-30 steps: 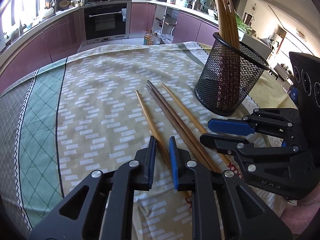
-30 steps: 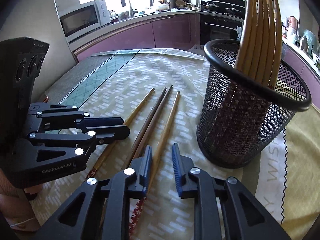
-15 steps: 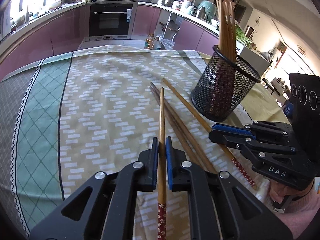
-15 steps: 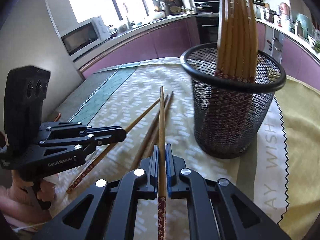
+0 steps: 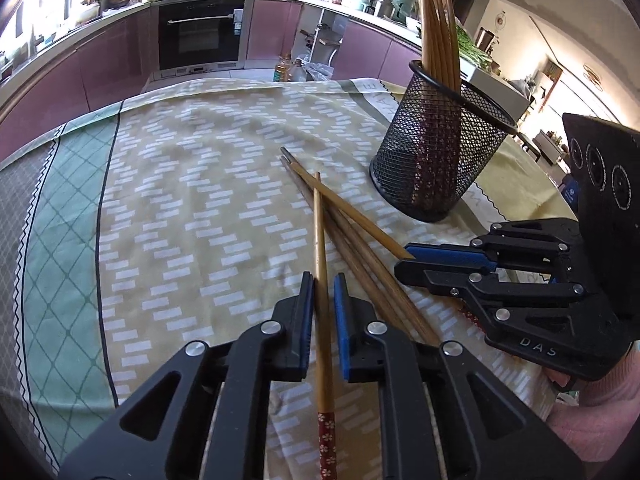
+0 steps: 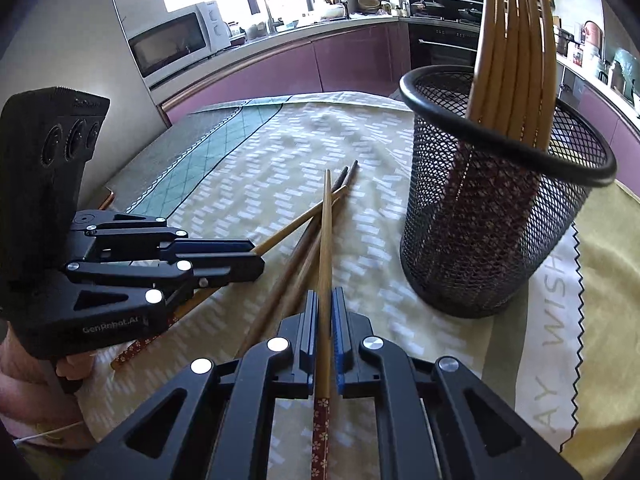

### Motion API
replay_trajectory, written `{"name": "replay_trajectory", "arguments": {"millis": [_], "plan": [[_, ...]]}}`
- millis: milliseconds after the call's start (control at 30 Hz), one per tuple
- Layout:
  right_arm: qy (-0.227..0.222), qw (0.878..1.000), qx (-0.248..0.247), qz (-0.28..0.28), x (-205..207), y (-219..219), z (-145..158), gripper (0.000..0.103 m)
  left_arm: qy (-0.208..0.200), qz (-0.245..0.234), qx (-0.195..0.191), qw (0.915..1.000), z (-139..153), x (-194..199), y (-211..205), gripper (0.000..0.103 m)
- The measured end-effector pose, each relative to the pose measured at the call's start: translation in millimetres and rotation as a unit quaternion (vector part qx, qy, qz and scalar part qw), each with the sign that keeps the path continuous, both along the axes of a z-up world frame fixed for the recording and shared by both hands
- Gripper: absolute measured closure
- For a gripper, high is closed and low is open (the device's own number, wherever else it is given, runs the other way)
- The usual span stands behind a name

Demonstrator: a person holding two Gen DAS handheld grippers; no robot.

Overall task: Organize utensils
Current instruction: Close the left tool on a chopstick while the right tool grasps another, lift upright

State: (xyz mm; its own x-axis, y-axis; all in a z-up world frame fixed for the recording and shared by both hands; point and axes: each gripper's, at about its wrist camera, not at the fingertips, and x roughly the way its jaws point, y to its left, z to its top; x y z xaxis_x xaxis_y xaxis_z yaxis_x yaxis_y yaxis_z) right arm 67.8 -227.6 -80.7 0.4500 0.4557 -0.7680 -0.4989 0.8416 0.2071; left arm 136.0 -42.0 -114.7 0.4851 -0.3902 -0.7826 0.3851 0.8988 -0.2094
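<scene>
Left gripper [image 5: 322, 280] nearest in its own view. Its jaws are opening, with a light bamboo chopstick with red floral end [image 5: 319, 232] between the blue pads and a thin gap showing on one side (pads not pressing, as far as I can see). From the right wrist view, the left gripper [image 6: 260, 260] sits low over the cloth and that chopstick [image 6: 296, 222] pokes out past its tip.

Right gripper [image 6: 324, 300] is clenched on a second bamboo chopstick with red floral end [image 6: 327, 220], pads tight on both sides and the stick running straight forward. In the left view, the right gripper [image 5: 402, 264] comes in from the right, its chopstick [image 5: 352, 210] angling away across the others. A pink sleeve [image 5: 592, 420] is behind it.

Under both held sticks, two dark brown wooden chopsticks [image 5: 376, 280] lie side by side on the yellow-green patterned tablecloth [image 5: 200, 200] covering the bench. The held sticks cross over them.

Further back on the right, a black wire-mesh cup [image 6: 480, 220] stands upright on the cloth, near the chopstick tips but not touching. A bundle of bamboo chopsticks [image 6: 512, 40] stands in it, floral ends down.

Behind are purple kitchen cabinets, a black built-in oven [image 5: 200, 36] and a white microwave [image 6: 176, 48].
</scene>
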Motion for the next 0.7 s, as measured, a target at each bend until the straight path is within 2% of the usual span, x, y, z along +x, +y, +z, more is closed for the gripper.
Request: {"name": "replay_trajectory", "arguments": {"millis": [67, 200, 233, 267, 300, 500, 700], "plan": [[0.001, 1.000, 0.001, -0.001, 1.9, 1.7, -0.2, 0.096, -0.001, -0.007, 0.005, 1.0000, 0.4, 1.8, -2.5, 0.086], [-0.003, 1.000, 0.001, -0.001, 2.9, 3.0, 0.4, 0.097, -0.005, -0.012, 0.016, 0.9998, 1.2, 6.6, -8.6, 0.087], [-0.003, 1.000, 0.003, -0.002, 3.1, 2.7, 0.7, 0.097, -0.007, -0.011, 0.019, 0.9997, 1.5, 7.2, -10.1, 0.088], [-0.005, 1.000, 0.005, -0.004, 2.7, 1.4, 1.8, 0.097, -0.008, -0.007, 0.021, 0.9997, 1.8, 8.1, -11.3, 0.095], [-0.007, 1.000, 0.006, -0.005, 2.3, 0.6, 2.8, 0.097, -0.006, -0.004, 0.021, 0.9998, 1.6, 8.9, -11.5, 0.095], [-0.028, 0.999, 0.018, -0.005, -5.2, -8.1, 17.8, 0.097, -0.013, 0.000, 0.008, 0.9999, 9.0, 6.6, -8.6, 0.095], [-0.055, 0.998, 0.032, -0.001, -13.9, -16.2, 37.4, 0.097, -0.035, -0.008, -0.012, 0.9993, 30.3, 0.2, -5.3, 0.095]]}}
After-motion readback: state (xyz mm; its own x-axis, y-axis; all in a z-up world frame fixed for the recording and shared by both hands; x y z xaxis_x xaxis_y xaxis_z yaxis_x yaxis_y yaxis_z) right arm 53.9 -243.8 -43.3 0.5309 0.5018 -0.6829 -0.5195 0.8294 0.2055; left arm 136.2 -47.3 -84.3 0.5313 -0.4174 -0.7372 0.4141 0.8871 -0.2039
